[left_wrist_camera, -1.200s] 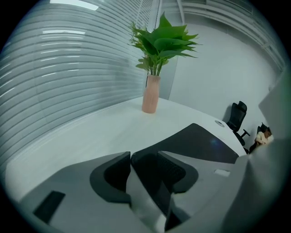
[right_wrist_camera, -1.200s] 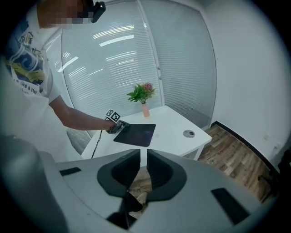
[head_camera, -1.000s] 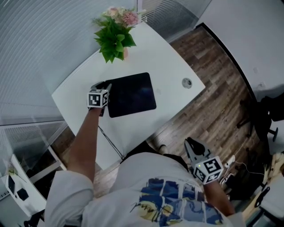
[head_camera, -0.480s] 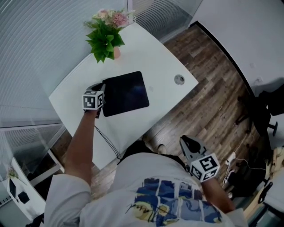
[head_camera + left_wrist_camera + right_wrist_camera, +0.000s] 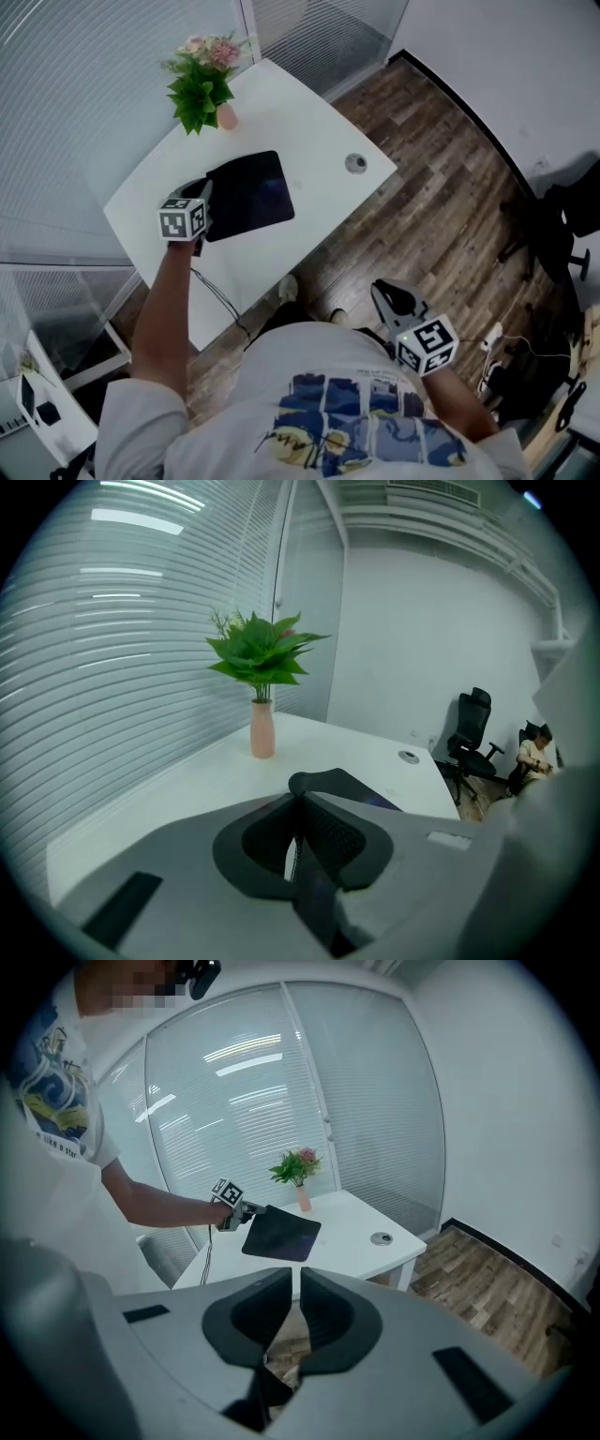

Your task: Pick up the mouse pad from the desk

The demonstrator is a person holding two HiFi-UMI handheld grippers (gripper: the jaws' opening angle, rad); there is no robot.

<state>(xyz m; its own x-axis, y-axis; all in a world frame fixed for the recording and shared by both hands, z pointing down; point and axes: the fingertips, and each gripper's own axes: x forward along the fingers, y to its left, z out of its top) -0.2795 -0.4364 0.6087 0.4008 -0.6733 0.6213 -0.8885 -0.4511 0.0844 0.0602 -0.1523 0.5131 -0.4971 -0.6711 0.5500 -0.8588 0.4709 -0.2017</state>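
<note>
The black mouse pad [image 5: 248, 194] hangs over the white desk [image 5: 309, 122], gripped at its left edge. My left gripper [image 5: 202, 195] has that edge between its pads, and its jaws are closing on it. In the left gripper view the pad [image 5: 349, 785] juts out past the left gripper [image 5: 298, 808]. The right gripper view shows the pad [image 5: 281, 1234] tilted and raised off the desk top, with the left gripper [image 5: 246, 1209] on its corner. My right gripper [image 5: 384, 295] is low beside my body over the floor, jaws together with nothing between them [image 5: 297, 1302].
A pink vase of green plants [image 5: 199, 86] stands at the desk's far end. A round cable grommet [image 5: 355, 162] sits near the right edge. A cable [image 5: 220, 295] hangs below the desk. Wood floor [image 5: 450, 187] lies to the right, and an office chair [image 5: 473, 728] stands beyond.
My left gripper has shut on the pad's left edge and risen with it, lifting the pad from the desk. My right gripper has shifted slightly left.
</note>
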